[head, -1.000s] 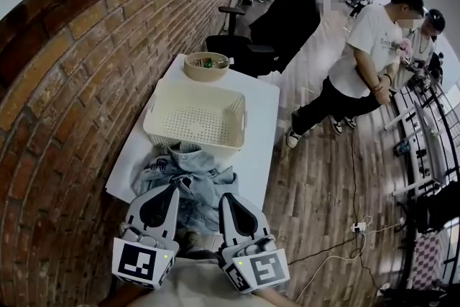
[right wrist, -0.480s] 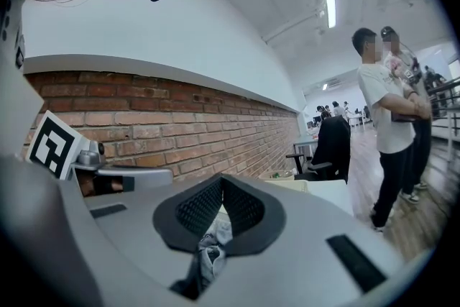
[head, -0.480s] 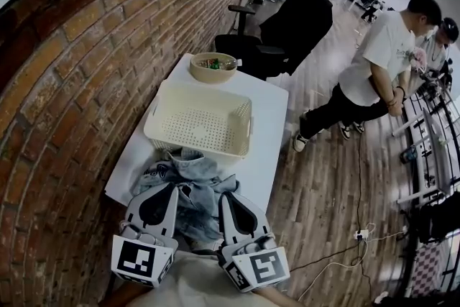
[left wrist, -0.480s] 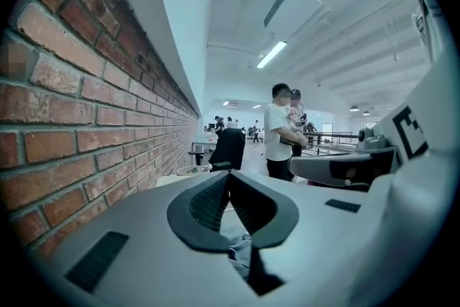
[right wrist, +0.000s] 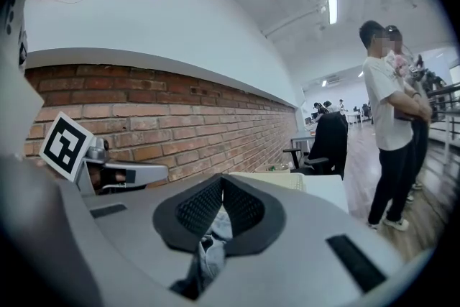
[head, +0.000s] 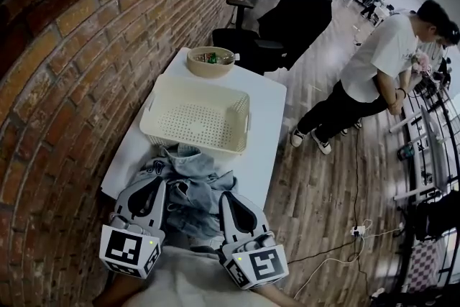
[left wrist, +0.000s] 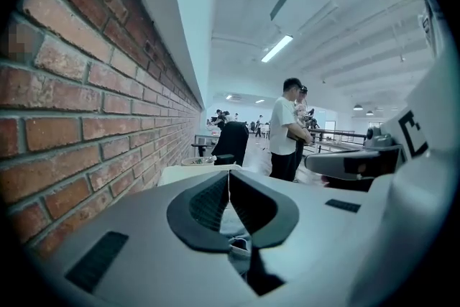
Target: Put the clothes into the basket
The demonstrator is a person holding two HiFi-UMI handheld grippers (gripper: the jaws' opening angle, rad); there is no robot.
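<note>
Head view, items entered by size.

- Brick wall (head: pixel 65 83): the whole left side of the frame is filled by it.
- White table (head: pixel 266 126): set against the wall, running from centre frame toward the bottom.
- Black office chair (head: pixel 287 25): seen at upper centre, beyond the far end of the table.
- Standing person in a white shirt (head: pixel 374 61): noted at the right edge, on the wooden floor.
- Cream perforated basket (head: pixel 154 115): placed mid-table, open side up; nothing is seen inside.
- Clothes (head: pixel 194 183): a crumpled pale denim heap lies on the table just below the basket, its upper edge touching the basket's near wall. It is outside the basket.
- Left gripper (head: pixel 164 182): lower left, tip at the heap's left side. Its jaws are seen closed together.
- Right gripper (head: pixel 224 198): lower centre, tip at the heap's lower right. Its jaws are likewise closed together.
- In each gripper view, denim shows through the gap behind the pads; a pinch on the fabric cannot be confirmed.
- Tan bowl (head: pixel 210 61): at the table's far end, above the basket, with small mixed contents.
</note>
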